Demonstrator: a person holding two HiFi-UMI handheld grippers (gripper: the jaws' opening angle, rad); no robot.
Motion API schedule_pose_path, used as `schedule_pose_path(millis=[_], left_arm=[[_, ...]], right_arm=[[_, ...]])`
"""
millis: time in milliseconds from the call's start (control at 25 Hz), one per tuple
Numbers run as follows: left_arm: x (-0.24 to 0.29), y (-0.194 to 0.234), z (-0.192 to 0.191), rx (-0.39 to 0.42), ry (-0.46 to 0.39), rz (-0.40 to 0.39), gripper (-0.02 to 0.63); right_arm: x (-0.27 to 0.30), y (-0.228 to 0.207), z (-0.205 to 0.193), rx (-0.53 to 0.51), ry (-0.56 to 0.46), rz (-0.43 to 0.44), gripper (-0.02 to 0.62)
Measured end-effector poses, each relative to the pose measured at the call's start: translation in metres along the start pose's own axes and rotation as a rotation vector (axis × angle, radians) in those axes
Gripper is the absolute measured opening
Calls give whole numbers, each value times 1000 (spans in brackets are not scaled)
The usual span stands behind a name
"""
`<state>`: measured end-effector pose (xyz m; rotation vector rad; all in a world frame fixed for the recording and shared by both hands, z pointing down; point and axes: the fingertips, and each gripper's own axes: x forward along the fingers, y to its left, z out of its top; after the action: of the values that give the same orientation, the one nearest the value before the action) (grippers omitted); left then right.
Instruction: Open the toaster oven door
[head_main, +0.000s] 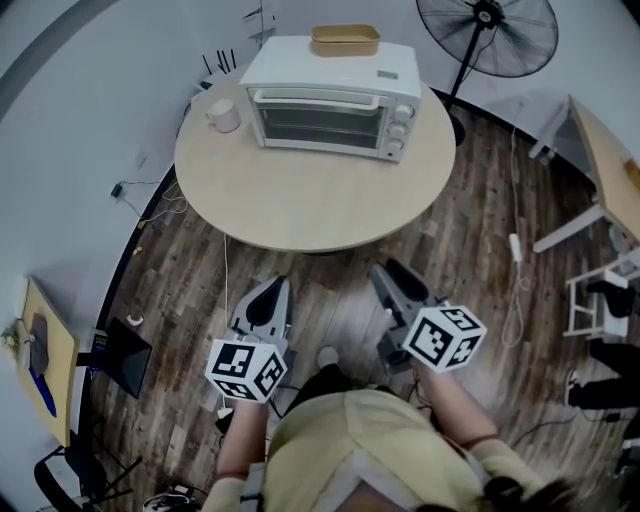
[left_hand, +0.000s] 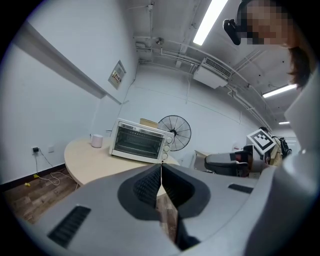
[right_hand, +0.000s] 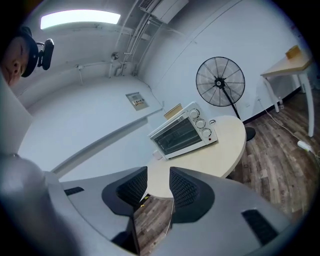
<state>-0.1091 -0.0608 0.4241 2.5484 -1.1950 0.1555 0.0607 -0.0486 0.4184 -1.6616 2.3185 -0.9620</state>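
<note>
A white toaster oven (head_main: 330, 110) stands at the back of the round wooden table (head_main: 300, 200), its glass door (head_main: 322, 122) closed. Both grippers hang over the floor, short of the table's near edge and well away from the oven. My left gripper (head_main: 272, 285) has its jaws shut with nothing between them; in its own view the tips (left_hand: 161, 169) meet in front of the oven (left_hand: 139, 141). My right gripper (head_main: 392, 275) is open and empty, with a clear gap at its tips (right_hand: 158, 182) below the oven (right_hand: 184, 132).
A pale mug (head_main: 224, 116) stands left of the oven and a shallow tan tray (head_main: 345, 40) lies on top of it. A black standing fan (head_main: 487, 35) is behind the table to the right. Cables run over the wood floor (head_main: 480, 220). Another desk (head_main: 610, 150) is at the right.
</note>
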Motion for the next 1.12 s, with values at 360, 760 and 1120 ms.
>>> schedule_pose_path(millis=[360,760,1120], left_arm=[[22,46,14,15,-5,-6,2],[55,51,25,-3,-2,16,2],[98,55,55,-10,-50,100,2]], right_arm=[[44,-5,19,120,-50,-33,129],[84,-28,69,194,-88,-21,133],[127,-66,124,231,-92,1,133]])
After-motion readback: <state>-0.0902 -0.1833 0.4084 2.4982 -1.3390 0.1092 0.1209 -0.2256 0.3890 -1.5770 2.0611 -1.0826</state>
